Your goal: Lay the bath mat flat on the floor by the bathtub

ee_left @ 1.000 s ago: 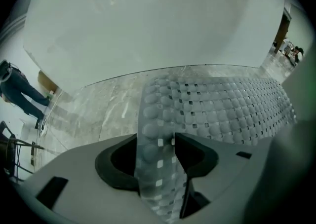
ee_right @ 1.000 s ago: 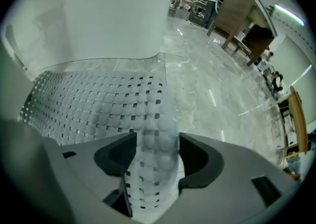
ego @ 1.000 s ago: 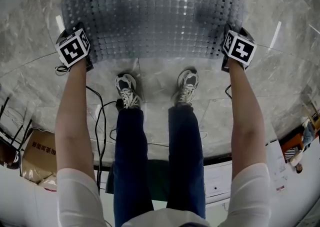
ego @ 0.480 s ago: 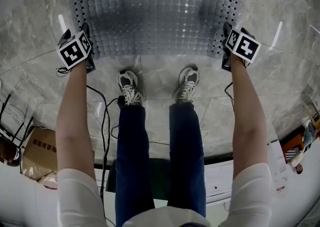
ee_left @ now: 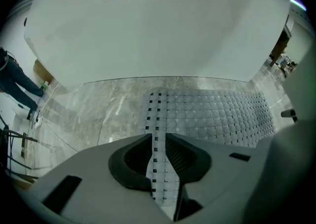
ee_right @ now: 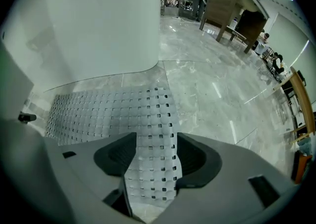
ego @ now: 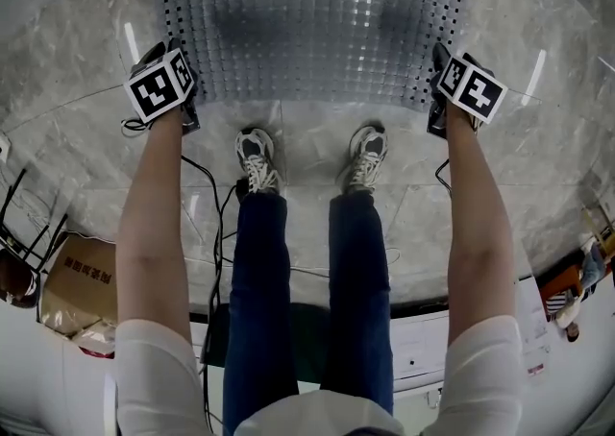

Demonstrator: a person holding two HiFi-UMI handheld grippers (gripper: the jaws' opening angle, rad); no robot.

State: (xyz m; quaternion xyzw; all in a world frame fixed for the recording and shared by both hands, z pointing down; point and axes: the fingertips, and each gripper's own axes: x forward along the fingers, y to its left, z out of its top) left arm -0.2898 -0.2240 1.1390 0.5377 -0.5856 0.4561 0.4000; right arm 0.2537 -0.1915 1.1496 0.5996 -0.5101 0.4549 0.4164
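Note:
The grey bath mat (ego: 307, 31), with square bumps and rows of holes, lies flat on the marble floor against the white bathtub wall (ee_left: 158, 30). My left gripper (ego: 173, 79) hangs just above the mat's near left corner. Its jaws have just been closing to a narrow gap (ee_left: 159, 144). The mat's edge (ee_left: 212, 114) shows through that gap on the floor below, not pinched. My right gripper (ego: 452, 79) hovers over the near right corner. Its jaws have just been opening and stand wide (ee_right: 155, 161), with the mat (ee_right: 103, 109) lying beneath them, untouched.
The person's two shoes (ego: 255, 160) (ego: 365, 156) stand just behind the mat's near edge. Black cables (ego: 207, 223) trail on the floor by the left leg. A cardboard box (ego: 82, 280) sits at the lower left. Wooden furniture (ee_right: 232, 6) stands far off to the right.
Both grippers have lifted off the mat's near corners, and the left one has shifted inward. The mat's left corner, held up before, now rests flat on the floor.

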